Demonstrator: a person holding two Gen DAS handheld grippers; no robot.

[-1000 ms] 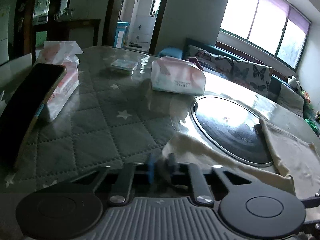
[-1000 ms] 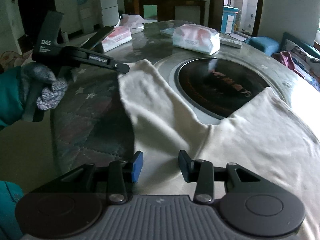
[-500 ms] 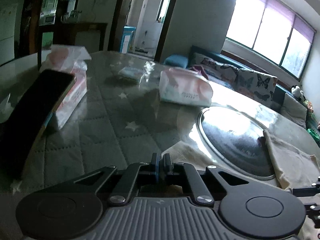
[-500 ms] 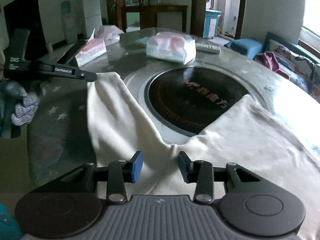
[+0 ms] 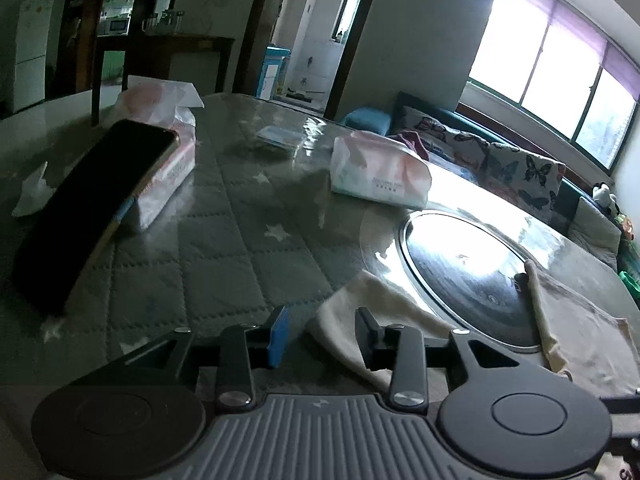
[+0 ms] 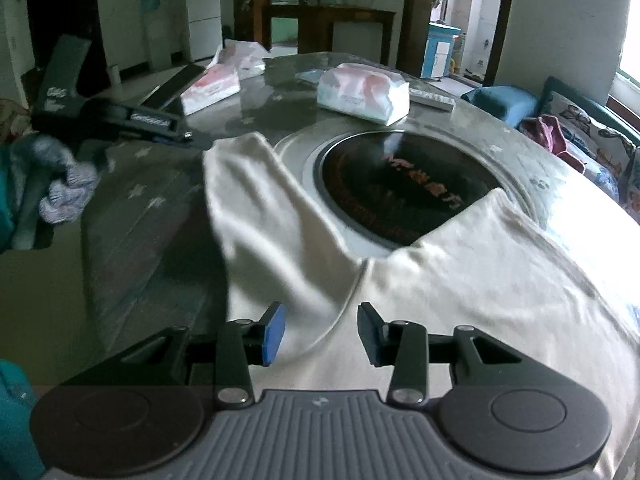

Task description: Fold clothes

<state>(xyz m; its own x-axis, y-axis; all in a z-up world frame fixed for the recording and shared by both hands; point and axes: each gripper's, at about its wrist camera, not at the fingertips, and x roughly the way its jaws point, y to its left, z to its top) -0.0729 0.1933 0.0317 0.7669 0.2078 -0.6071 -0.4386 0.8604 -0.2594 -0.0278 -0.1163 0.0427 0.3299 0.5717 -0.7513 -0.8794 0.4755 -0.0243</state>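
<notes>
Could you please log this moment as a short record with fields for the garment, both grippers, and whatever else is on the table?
garment: cream shirt spread flat, sleeve stretched toward the left gripper
left gripper: open, sleeve end between its fingers
right gripper: open, over the shirt near the armpit
table: quilted star cover, round cooktop inset
other items: two tissue packs, phone leaning on one pack

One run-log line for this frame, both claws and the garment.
left claw: open, beside sleeve tip | right claw: open, over cream shirt | shirt: spread flat, sleeve extended, unfolded
</notes>
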